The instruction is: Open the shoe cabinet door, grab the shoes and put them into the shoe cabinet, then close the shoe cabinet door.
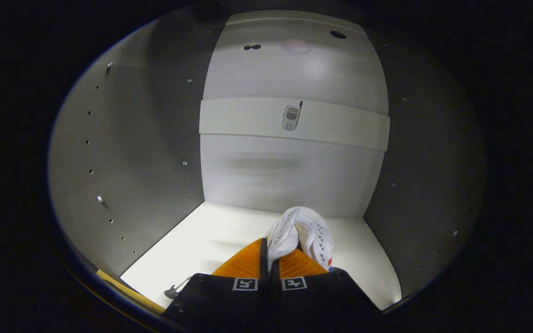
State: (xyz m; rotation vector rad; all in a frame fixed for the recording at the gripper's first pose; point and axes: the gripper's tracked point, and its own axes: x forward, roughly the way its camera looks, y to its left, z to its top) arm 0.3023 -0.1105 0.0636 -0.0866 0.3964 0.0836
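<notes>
**Gripper view: white shoe held inside open cabinet**

Gripper view looks straight into the shoe cabinet (155,152), whose pale interior surrounds the scene on every side. The gripper (270,259) reaches into the compartment with its jaws drawn narrow, both fingers (243,264) pressed against the rear of a white shoe (301,233) that sits pinched between them. The shoe points away from the fingers toward the back of the cabinet, its upper folded together by the squeeze, with rows of metal eyelets visible along both sides of the lacing and a small red-and-blue mark low on its right flank.

The shoe hangs over the white bottom panel (211,240) of the cabinet, in the right half of the compartment; whether its sole touches the panel cannot be told from this angle. Beyond the shoe rises the back wall (289,171), crossed by a broad horizontal rail (248,118) that carries a small metal fitting (291,117) at its middle. Two dark holes show high on the back wall, one pair to the left and one to the right.

The left side wall is dotted with rows of shelf-pin holes and a few metal studs (100,199); the right side wall lies in shadow. A small dark part dangles beside the left finger's base, too small to identify.
</notes>
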